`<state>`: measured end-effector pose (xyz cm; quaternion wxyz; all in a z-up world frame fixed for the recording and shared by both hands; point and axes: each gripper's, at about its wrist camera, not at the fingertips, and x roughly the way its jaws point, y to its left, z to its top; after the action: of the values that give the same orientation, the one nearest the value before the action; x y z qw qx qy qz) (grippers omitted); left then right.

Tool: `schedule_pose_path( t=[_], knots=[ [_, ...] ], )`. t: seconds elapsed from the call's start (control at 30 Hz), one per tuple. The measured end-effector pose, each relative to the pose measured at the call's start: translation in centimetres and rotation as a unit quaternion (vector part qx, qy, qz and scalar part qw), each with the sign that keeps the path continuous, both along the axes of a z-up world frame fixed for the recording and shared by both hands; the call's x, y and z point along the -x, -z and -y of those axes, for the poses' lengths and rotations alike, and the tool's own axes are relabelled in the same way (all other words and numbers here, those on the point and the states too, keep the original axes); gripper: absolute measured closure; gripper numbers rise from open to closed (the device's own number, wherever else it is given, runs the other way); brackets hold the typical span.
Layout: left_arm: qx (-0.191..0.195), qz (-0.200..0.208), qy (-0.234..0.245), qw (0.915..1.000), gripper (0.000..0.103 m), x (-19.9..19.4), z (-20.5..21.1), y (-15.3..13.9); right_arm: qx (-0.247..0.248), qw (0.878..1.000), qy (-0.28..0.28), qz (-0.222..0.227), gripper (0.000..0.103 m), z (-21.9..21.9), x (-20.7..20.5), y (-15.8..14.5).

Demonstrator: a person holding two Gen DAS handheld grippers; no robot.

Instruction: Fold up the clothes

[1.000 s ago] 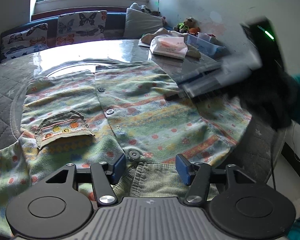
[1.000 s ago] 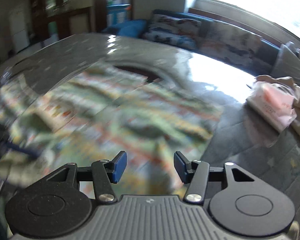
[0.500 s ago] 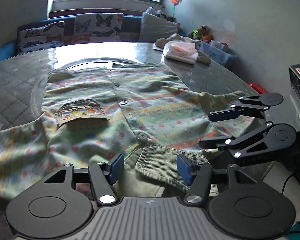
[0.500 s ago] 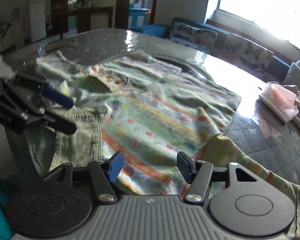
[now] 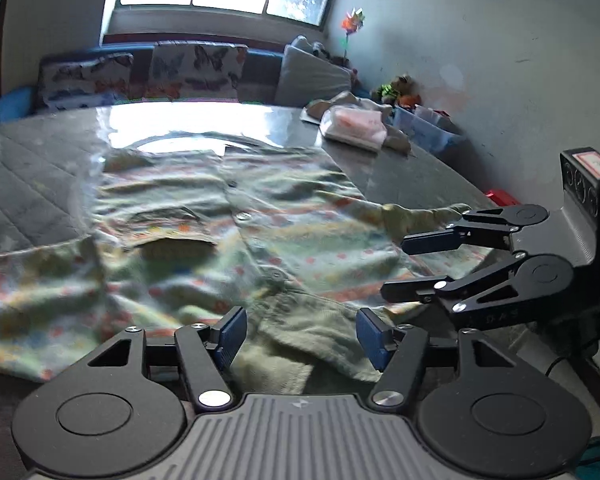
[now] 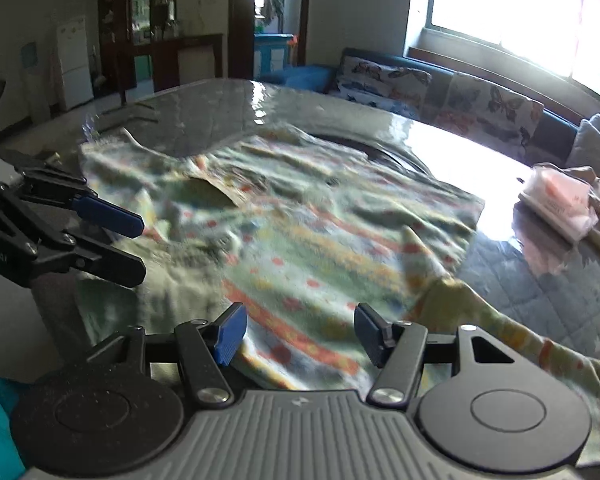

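Patterned shirt spread flat, front up and buttoned, on the dark quilted bench; corduroy collar at the near edge, sleeves out to either side. Left gripper poised over the collar, fingers apart, holding nothing. Right gripper over the near shoulder, fingers likewise apart and empty. Judged stage: garment laid out, first fold not yet begun. Next move calls for closing on a shoulder or sleeve and carrying it inward. Wipes packet lies well apart.
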<state>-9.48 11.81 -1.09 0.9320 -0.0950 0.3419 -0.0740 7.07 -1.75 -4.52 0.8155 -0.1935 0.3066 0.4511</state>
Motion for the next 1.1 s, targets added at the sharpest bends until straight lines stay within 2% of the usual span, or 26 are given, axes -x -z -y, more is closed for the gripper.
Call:
schedule_pose_path(
  t=[0.17,0.3,0.37,0.53,0.63,0.7,0.83,0.93,1.1],
  knots=[
    [0.016,-0.019,-0.008,0.9997,0.037,0.4,-0.8,1.3,0.001,1.0,-0.024,-0.006,0.042,-1.6,0.7,0.2],
    [-0.009,-0.015,0.01,0.9998,0.03,0.5,0.2,2.0,0.02,0.999,-0.036,-0.014,0.042,-2.7,0.9,1.3],
    [-0.019,-0.017,0.019,0.9995,0.03,0.6,0.3,1.9,0.03,0.999,-0.04,-0.017,0.042,-3.0,1.0,1.8],
    [-0.002,-0.014,0.014,0.9998,0.03,0.7,-0.9,0.5,0.017,0.999,-0.043,-0.012,0.042,-3.0,0.9,0.8],
    [0.009,-0.012,0.01,0.9998,0.031,0.2,-1.1,-0.2,0.006,0.999,-0.036,-0.019,0.042,-3.2,0.4,0.7],
    [0.014,-0.011,0.008,0.9998,0.033,-0.2,-1.1,-0.6,0.016,0.999,-0.037,-0.03,0.042,-3.5,0.2,1.5],
    [0.023,-0.014,0.006,0.9996,0.045,-2.1,-0.8,-0.8,0.016,0.999,-0.034,-0.032,0.042,-3.1,0.3,1.8],
    [0.029,-0.014,-0.004,0.9995,0.045,-3.9,-1.0,-0.8,-0.001,0.999,-0.016,-0.03,0.042,-2.2,-0.1,0.9],
    [0.04,-0.008,-0.048,0.998,0.045,-7.1,-3.1,-0.2,-0.008,0.999,0.008,-0.045,0.042,-1.2,-1.2,1.0]
  ],
)
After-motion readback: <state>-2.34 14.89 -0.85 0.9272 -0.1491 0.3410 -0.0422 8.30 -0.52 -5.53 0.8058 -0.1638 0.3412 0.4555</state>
